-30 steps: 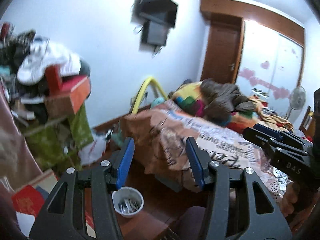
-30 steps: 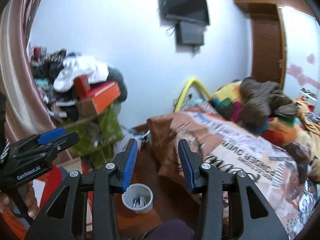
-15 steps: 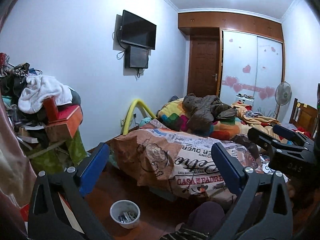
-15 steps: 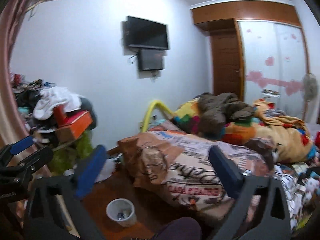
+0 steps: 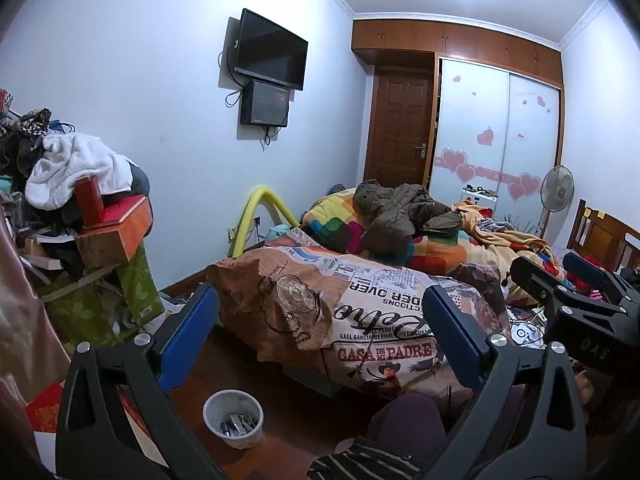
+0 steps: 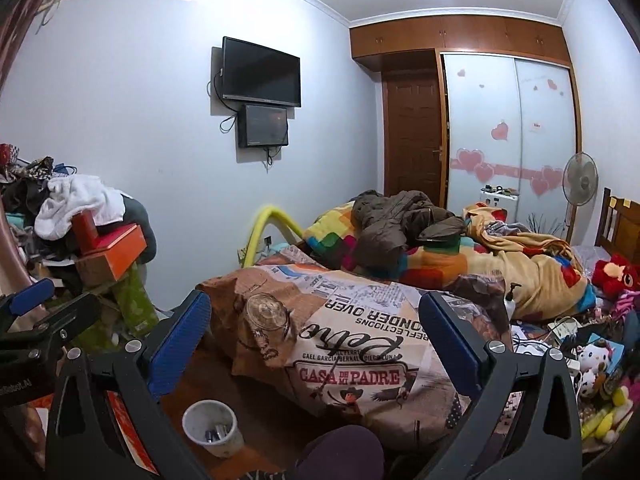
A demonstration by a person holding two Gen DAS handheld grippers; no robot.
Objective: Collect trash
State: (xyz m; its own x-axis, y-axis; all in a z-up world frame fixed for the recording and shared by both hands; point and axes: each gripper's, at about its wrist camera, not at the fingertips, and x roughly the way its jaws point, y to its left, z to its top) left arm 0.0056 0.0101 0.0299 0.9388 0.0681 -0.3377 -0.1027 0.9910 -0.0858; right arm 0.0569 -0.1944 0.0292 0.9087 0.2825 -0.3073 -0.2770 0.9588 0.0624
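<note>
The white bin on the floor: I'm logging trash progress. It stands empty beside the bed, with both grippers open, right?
Not empty. The left wrist view shows the white bin already holding some small items. It does stand beside the bed, and the left gripper and right gripper are open.

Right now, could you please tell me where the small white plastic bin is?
The small white plastic bin stands on the wooden floor, low and left of centre in both views, beside the bed's patterned quilt.

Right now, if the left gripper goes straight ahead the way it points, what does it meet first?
Most likely the printed bedspread at the bed's near corner, framed between the open left gripper fingers. Nothing is visible in between, though depth is unclear.
</note>
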